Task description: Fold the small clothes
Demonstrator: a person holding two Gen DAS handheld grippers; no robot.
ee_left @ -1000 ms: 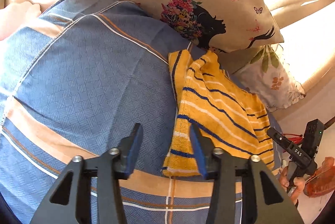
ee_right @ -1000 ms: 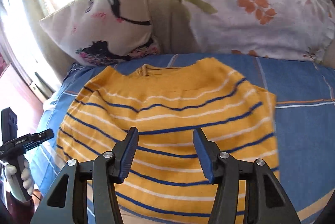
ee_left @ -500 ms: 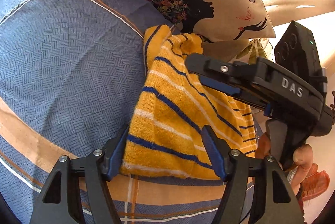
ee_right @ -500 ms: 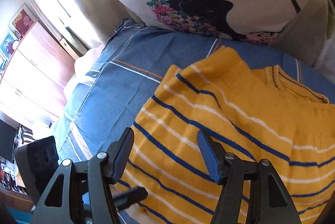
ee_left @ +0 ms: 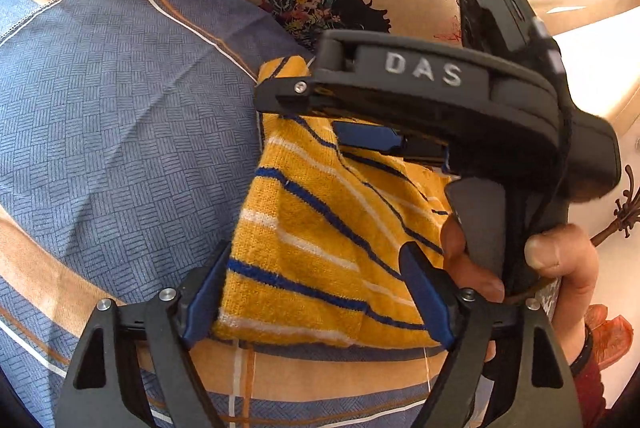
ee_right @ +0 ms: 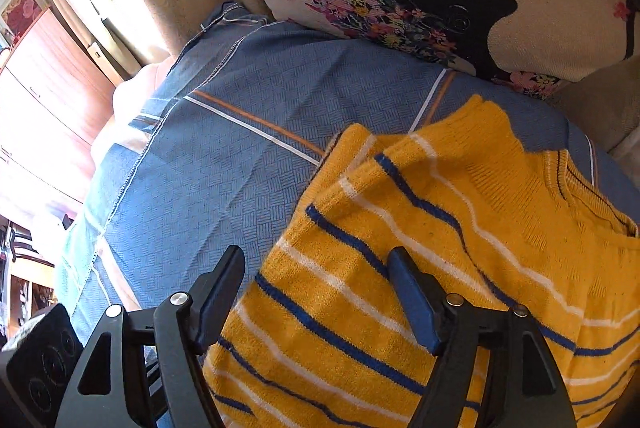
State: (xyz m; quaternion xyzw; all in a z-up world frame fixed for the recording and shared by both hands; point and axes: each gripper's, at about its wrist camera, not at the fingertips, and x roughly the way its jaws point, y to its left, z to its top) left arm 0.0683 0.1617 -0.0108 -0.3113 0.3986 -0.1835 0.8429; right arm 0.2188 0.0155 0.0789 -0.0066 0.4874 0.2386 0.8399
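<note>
Left wrist view: left gripper [ee_left: 316,292] pointed down at the near end of the yellow striped sweater [ee_left: 320,228], which lay folded on the blue checked bedsheet [ee_left: 120,128]. Its fingers [ee_left: 204,296] stood wide, having just been opening, and straddled the sweater's hem edge, one at each side; whether the pads touched the knit could not be told. Right gripper [ee_left: 372,116], marked "DAS", crossed the frame above the sweater, held by a hand [ee_left: 560,268] at the right edge, with one blue pad visible over the fabric. Right wrist view: right gripper [ee_right: 316,292] sat over the sweater [ee_right: 440,248] near its left shoulder side, fingers [ee_right: 412,304] spread wide and also just opening; left finger was over the bedsheet [ee_right: 220,168], right finger over the knit, nothing pinched between them. Sweater collar faced the far right. Cushion with a flower-haired silhouette print [ee_right: 420,0] leaned at the head of the bed, just beyond the sweater. Wooden cabinet [ee_right: 48,80] showed at far left.
</note>
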